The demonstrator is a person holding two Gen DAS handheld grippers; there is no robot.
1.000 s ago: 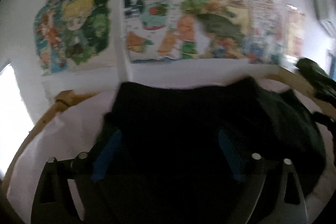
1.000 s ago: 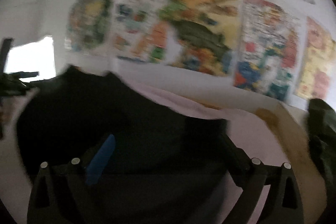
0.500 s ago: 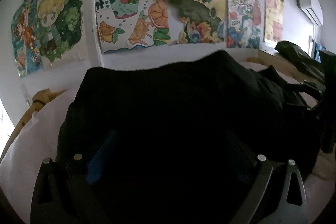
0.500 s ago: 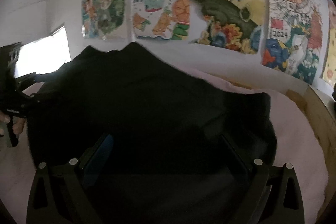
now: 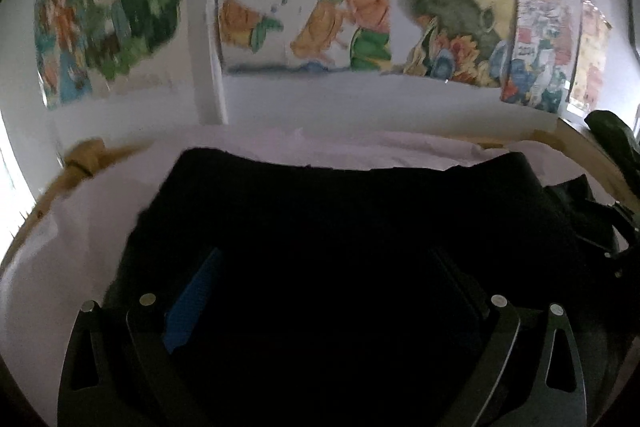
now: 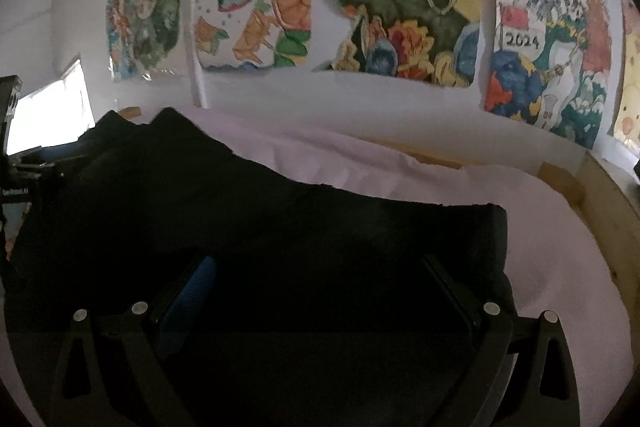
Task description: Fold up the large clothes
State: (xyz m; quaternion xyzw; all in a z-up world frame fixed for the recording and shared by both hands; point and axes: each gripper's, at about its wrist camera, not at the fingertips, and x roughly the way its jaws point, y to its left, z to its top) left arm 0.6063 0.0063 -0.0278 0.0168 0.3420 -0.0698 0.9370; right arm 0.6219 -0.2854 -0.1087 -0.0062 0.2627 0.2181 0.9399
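A large black fabric garment (image 5: 352,219) lies spread on the pale pink bedsheet (image 6: 540,227), well short of the white wall's painted posters (image 6: 392,7). The left gripper (image 5: 324,275) and the right gripper (image 6: 320,279) both hover above the garment, jaws wide apart, clamping nothing.

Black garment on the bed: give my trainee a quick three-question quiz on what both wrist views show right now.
1. True or false: the black garment lies on a pink sheet.
2. What hangs on the wall behind the bed: A) mirrors, B) colourful drawings, C) shelves?
3. Fill in: the bed frame is made of ____.

Key: 1 true; 2 B; 3 wood.
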